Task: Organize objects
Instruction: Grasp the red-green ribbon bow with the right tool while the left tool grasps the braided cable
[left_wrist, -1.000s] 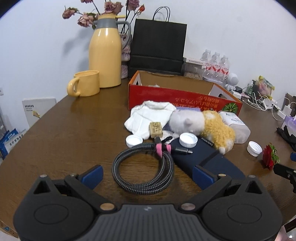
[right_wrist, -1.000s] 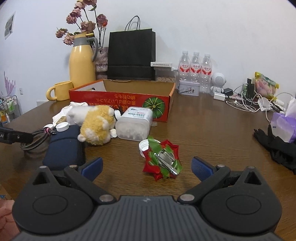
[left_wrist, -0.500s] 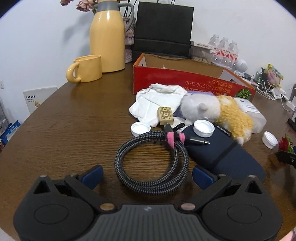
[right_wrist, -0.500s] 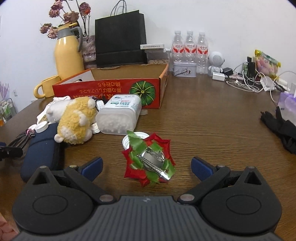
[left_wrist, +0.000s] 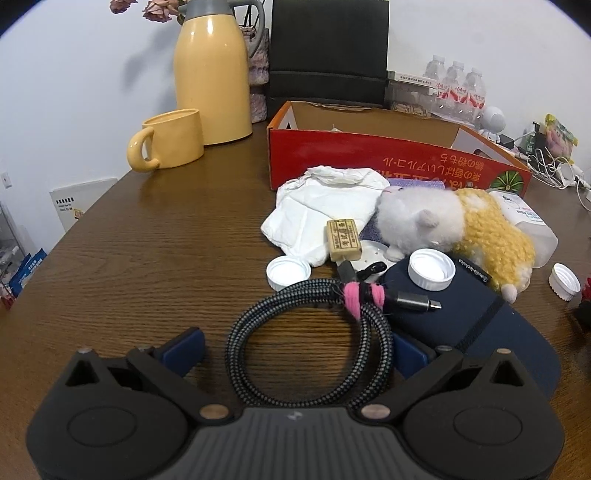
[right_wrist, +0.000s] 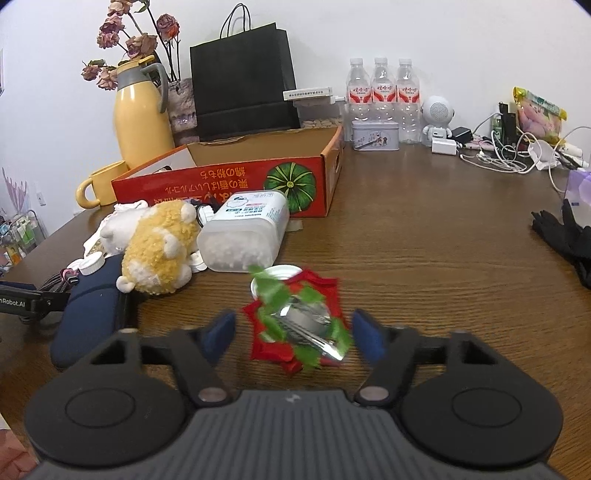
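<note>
A coiled black-and-grey braided cable (left_wrist: 310, 343) with a pink tie lies on the brown table (left_wrist: 147, 258). My left gripper (left_wrist: 297, 349) is open, one blue pad on each side of the coil without touching it. A red and green bow with a silver clip (right_wrist: 295, 325) lies between the blue pads of my right gripper (right_wrist: 291, 332). Those jaws are closing, and a small gap still shows on the left side. The red cardboard box (right_wrist: 221, 181) stands open behind the clutter.
A white and yellow plush toy (left_wrist: 461, 229), a navy case (left_wrist: 480, 325), a white cloth (left_wrist: 317, 206), a plastic jar (right_wrist: 247, 232) and loose white caps (left_wrist: 288, 271) crowd the space before the box. Yellow mug (left_wrist: 170, 138), thermos and black bag stand behind. Black gloves (right_wrist: 569, 236) lie right.
The left gripper came forward and lower, so the cable coil now sits between its fingers. The right gripper closed in on the bow and its jaws narrowed around it.
</note>
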